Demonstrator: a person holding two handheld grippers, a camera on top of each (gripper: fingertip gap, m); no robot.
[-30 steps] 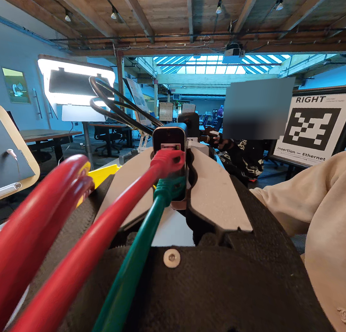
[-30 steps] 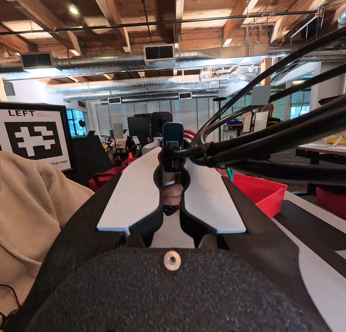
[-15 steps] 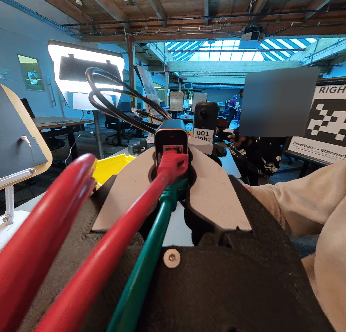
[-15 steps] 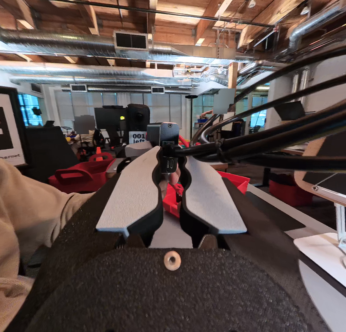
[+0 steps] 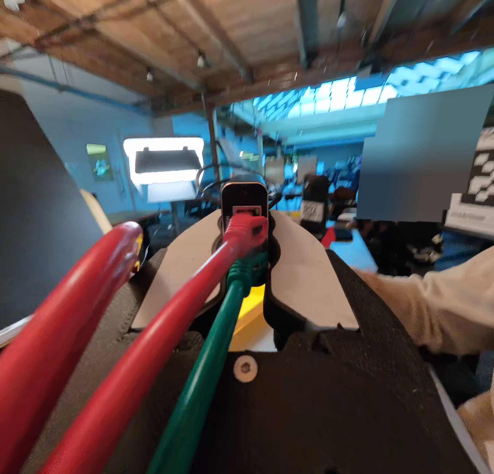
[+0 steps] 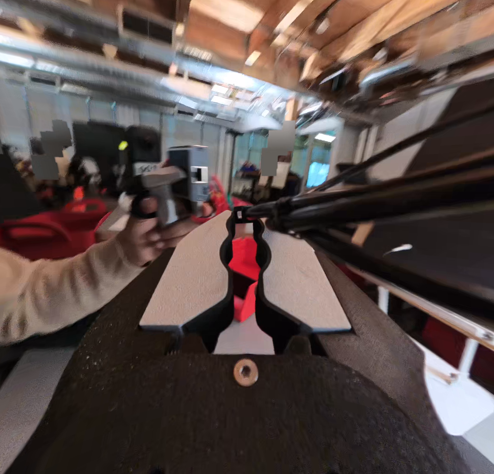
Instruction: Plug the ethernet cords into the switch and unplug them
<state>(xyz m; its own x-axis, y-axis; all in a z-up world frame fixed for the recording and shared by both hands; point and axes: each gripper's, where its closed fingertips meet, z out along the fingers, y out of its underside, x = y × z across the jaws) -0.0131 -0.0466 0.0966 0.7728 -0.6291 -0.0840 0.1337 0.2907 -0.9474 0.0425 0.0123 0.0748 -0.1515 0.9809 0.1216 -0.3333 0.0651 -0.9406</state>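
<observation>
Nearest in the left wrist view, a red cord (image 5: 149, 325) and a green cord (image 5: 203, 359) run forward over the tool's black body, with a second red loop (image 5: 61, 295) bulging at the left. Both cords end plugged into the switch (image 5: 244, 207), a small dark box standing upright; the red plug sits in the upper port, the green plug directly below it. The left gripper (image 5: 244, 247) is pinching the switch, its pale fingers (image 5: 299, 271) pressed against the box on either side. Below the gap a patch of yellow bin (image 5: 248, 309) shows. A beige sleeve (image 5: 433, 306) reaches in from the right. Farther off hang a bright lamp panel (image 5: 163, 164) and a wooden ceiling, all smeared by motion.

In the right wrist view, the right gripper (image 6: 243, 216) is nipping a small black plug (image 6: 240, 215) at its very tips, the fingers (image 6: 197, 271) nearly together with only a narrow slot between them. From that plug a bundle of black cables (image 6: 361, 210) stretches away to the right. Through the slot a red bin (image 6: 244, 258) shows. Beyond, to the left and well apart from the plug, a hand (image 6: 144, 234) holds the left gripper (image 6: 192, 191) with the switch (image 6: 196, 175) clamped in it, its end face turned this way. The room behind is blurred.
</observation>
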